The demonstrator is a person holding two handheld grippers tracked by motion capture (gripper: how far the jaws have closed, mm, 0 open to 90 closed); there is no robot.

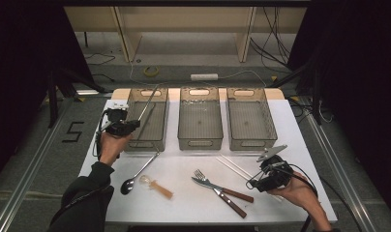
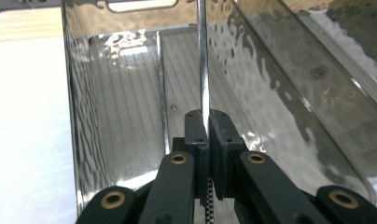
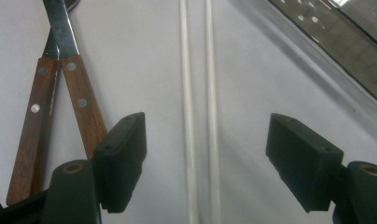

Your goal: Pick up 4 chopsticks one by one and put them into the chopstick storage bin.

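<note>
While the left tongs [image 2: 204,122] clench a metal rod [image 2: 203,60] over the bin [image 2: 84,116] — right tongs [image 3: 206,154] gape.

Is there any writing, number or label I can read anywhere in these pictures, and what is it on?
"5": a dark numeral marked on the grey floor left of the table.
No words, brands or labels are readable on the three bins, the cutlery or the chopsticks.

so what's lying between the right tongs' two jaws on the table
Two white chopsticks lie side by side on the table between the open right tongs, seen in the right gripper view; the jaws stand clear of them.
</note>
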